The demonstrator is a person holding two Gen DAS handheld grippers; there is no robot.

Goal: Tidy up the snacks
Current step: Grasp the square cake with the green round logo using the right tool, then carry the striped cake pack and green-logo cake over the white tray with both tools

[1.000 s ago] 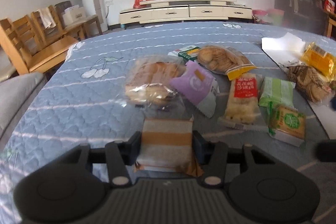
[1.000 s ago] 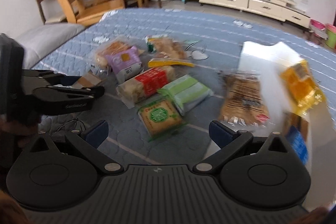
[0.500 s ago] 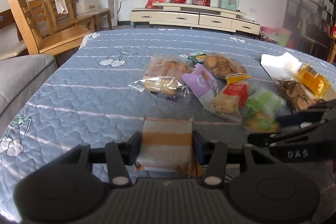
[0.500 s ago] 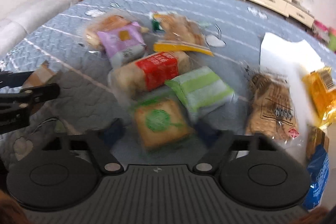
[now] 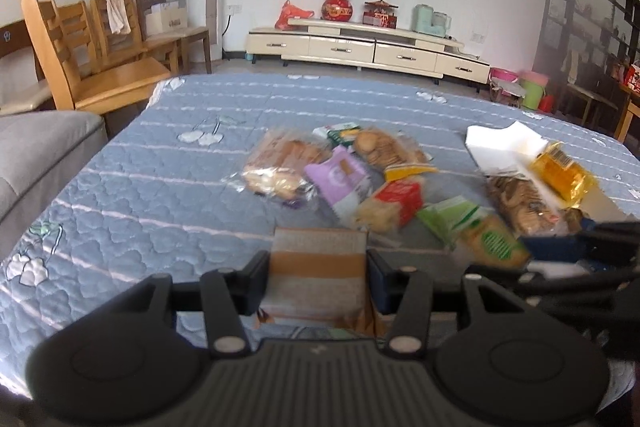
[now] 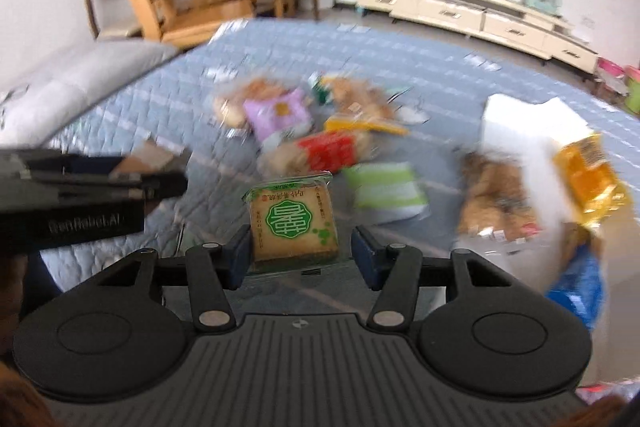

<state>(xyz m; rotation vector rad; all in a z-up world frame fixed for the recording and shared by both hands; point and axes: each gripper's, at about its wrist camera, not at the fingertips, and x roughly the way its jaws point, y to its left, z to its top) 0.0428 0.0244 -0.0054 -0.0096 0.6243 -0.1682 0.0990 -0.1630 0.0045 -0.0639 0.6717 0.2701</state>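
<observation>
Left tongs (image 5: 318,277) clamped on striped brown packet (image 5: 318,277), lifted at near edge of blue quilt (image 5: 152,195).

Right tongs (image 6: 298,247) just closing round green-label biscuit pack (image 6: 294,223), wrapper edges only (right pad not clearly touching). Could slip, drop onto quilt; may snag green striped pack (image 6: 384,191) lying just right.

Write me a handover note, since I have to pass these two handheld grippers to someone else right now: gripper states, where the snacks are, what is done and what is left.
Left gripper: shut on the brown-striped packet, held above the blue quilt.
Right gripper: jaws have just been closing around the green-label cracker pack; it sits between them and looks gripped and lifted.
Still on the quilt in a loose cluster: purple packet, red-label pack, green-striped pack, two clear bags of biscuits.
By the white sheet: yellow packet, brown biscuit bag.
Done: two picked up. Left: place them, then sort the rest.
</observation>
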